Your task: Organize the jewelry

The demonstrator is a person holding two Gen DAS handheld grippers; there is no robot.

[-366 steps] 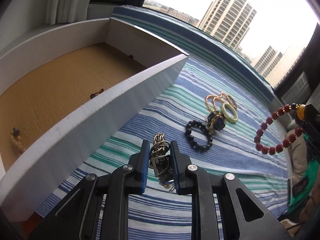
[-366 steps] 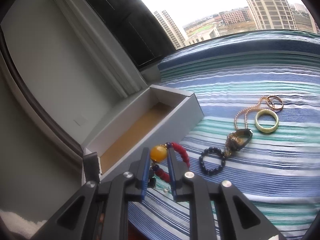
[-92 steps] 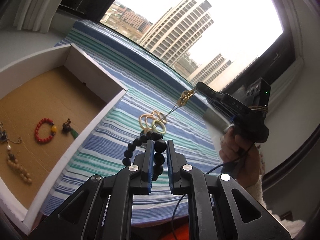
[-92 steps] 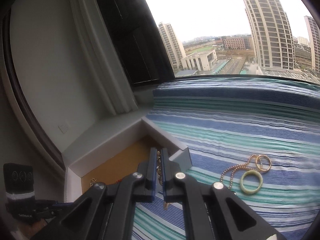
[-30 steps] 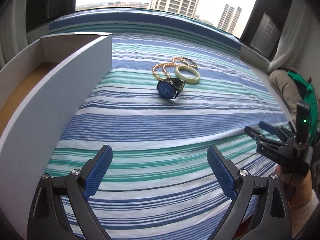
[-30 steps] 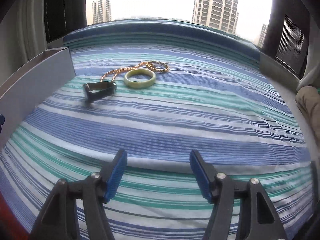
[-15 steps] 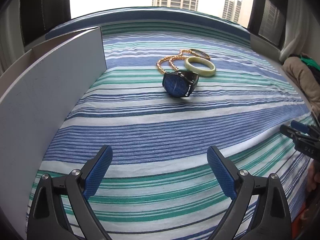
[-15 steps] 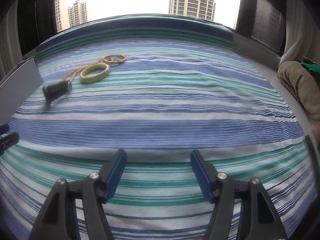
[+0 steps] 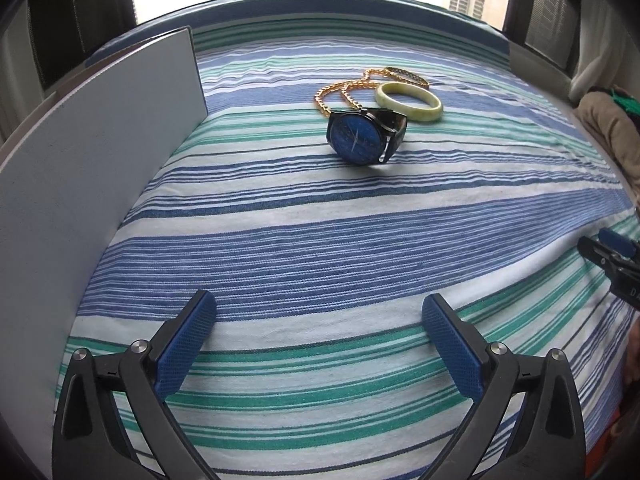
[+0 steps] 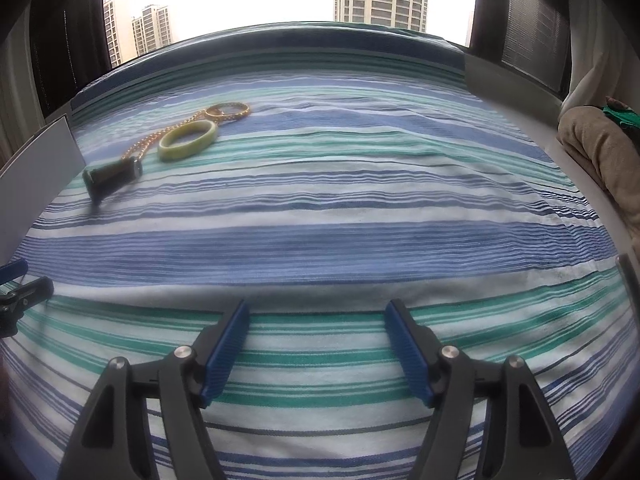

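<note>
Both grippers (image 9: 319, 330) (image 10: 317, 344) angled down, seemingly empty-jawed.

Ahead of the left jaws and a little right of their centre line: a black watch (image 9: 366, 136) with a round blue dial, tipped up on its strap edge, dial facing back toward the jaws. Just behind it, touching or nearly so: a gold chain (image 9: 340, 92) in a loose curl. Beside the chain, to the right: a pale green bangle (image 9: 409, 101), flat on the striped bedspread. Behind the bangle: a thin gold bangle (image 9: 406, 75), also flat. From the right jaws, same cluster far ahead and well to the left; watch (image 10: 112, 176) edge-on there, green bangle (image 10: 188, 140) beyond it. White box wall (image 9: 80, 168) close on the left of the left jaws; inside not visible.
</note>
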